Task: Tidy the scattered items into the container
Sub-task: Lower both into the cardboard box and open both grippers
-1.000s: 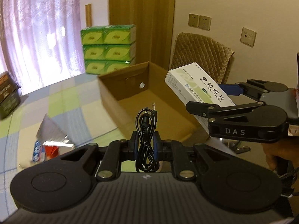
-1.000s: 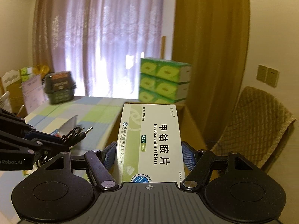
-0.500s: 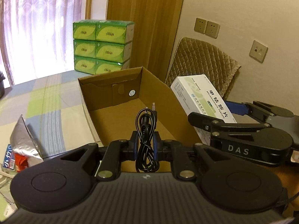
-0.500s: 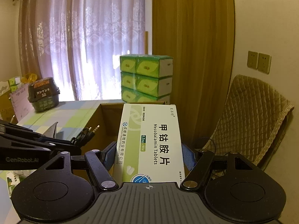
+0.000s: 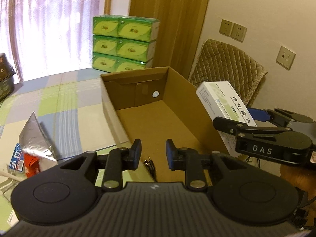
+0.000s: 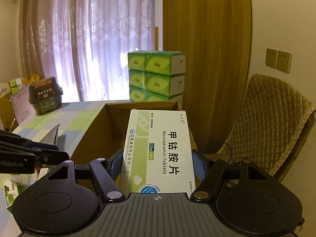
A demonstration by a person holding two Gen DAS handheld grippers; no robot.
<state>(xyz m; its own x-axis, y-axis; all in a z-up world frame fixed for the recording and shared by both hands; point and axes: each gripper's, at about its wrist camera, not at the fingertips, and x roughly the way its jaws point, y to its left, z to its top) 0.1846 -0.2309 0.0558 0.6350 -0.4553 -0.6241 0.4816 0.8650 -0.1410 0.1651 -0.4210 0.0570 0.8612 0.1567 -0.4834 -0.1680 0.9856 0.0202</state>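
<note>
An open cardboard box [image 5: 110, 96] lies on the checked tablecloth, its far wall showing as the box [image 6: 118, 106] in the right wrist view. My left gripper [image 5: 153, 154] hangs open over the box's near end. Below its fingers the black audio cable [image 5: 150, 165] is in the box, plugs showing, the rest hidden by the gripper body. My right gripper [image 6: 157, 163] is shut on a white and green tablet box [image 6: 158, 150], held above the cardboard box's right wall. From the left wrist view the tablet box [image 5: 223, 102] is at the right, clamped in the right gripper [image 5: 254, 120].
A silver foil bag [image 5: 32, 136] and a blue and red packet [image 5: 16, 161] lie left of the box. Green tissue packs [image 5: 122, 43] are stacked at the table's far edge. A dark tub [image 6: 45, 94] stands far left. A quilted chair [image 6: 272, 122] stands right, by the wall.
My left gripper has opened and the audio cable has dropped from between its fingers into the box. Both grippers have moved a little further over the box; the tablet box stays gripped.
</note>
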